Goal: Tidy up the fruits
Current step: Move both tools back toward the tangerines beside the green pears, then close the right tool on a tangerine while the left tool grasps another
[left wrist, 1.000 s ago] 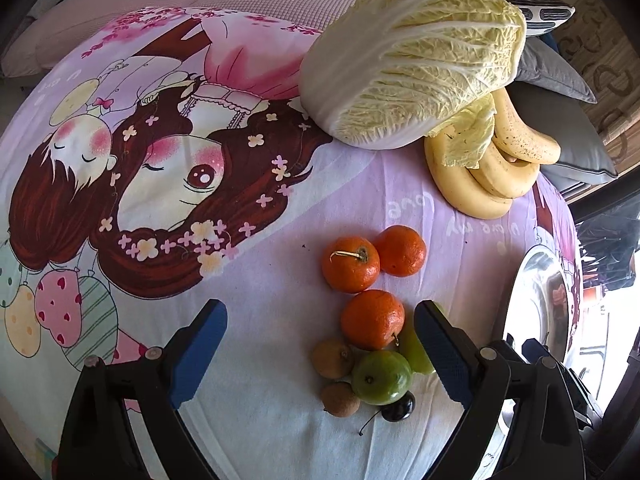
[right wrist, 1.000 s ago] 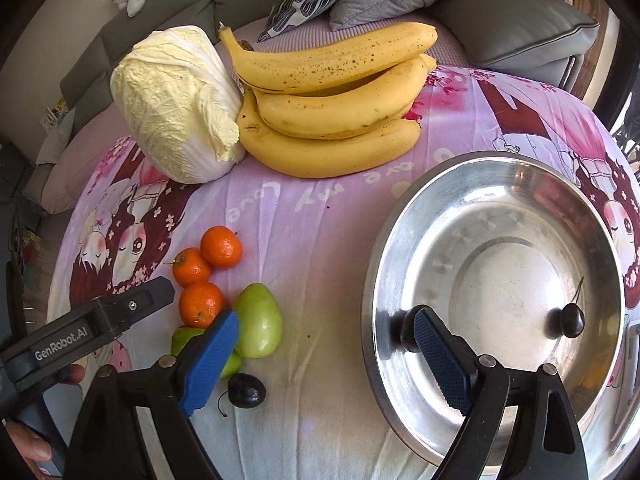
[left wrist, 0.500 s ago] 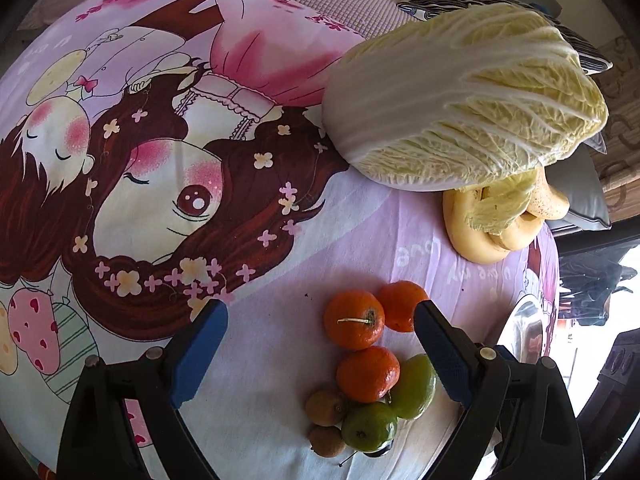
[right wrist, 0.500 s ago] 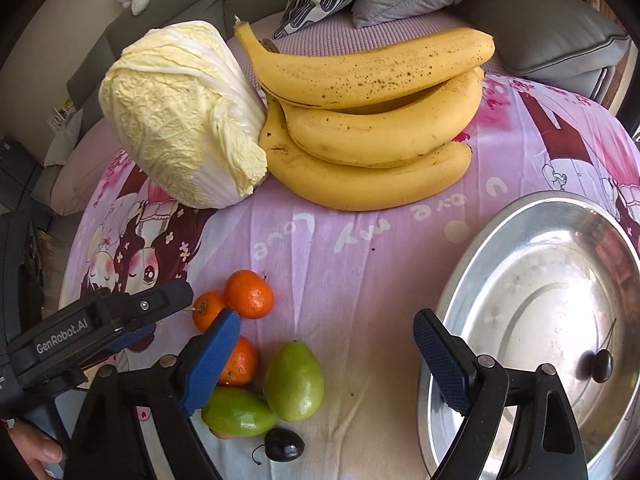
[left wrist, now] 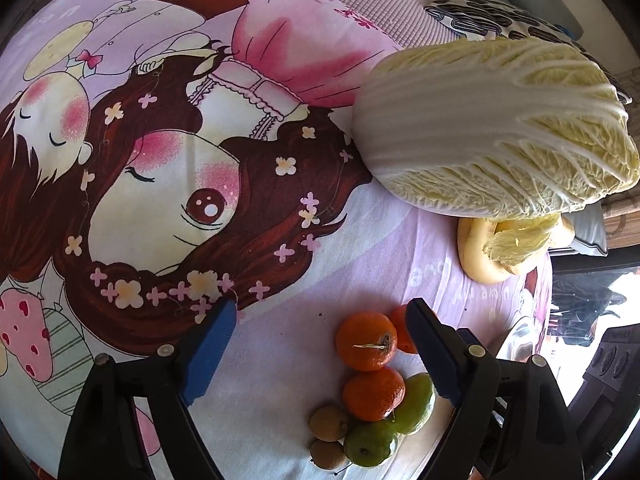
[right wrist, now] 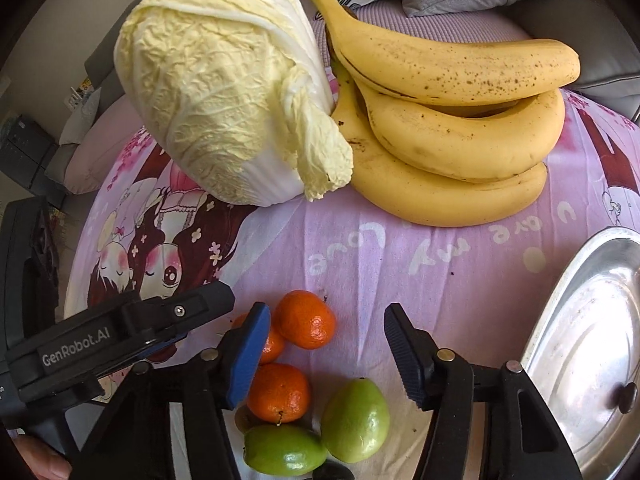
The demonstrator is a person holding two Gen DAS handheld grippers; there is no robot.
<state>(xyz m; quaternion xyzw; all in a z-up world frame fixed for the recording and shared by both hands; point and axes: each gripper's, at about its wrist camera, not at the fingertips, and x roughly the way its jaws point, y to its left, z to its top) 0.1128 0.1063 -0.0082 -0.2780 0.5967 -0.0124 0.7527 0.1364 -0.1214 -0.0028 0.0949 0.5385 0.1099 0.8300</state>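
The metal tray (right wrist: 580,344) held only one small dark fruit (right wrist: 628,394); the bananas (right wrist: 460,120), beside the cabbage (right wrist: 224,92), and the oranges (right wrist: 306,319) and green fruits (right wrist: 355,424) lay unsorted on the cloth. Both the right gripper (right wrist: 324,354) and left gripper (left wrist: 320,350) stood wide open and empty, the small-fruit cluster lying between and just under the right jaws.

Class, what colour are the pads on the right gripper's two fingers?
Blue pads on black fingers; clearest in the right wrist view.
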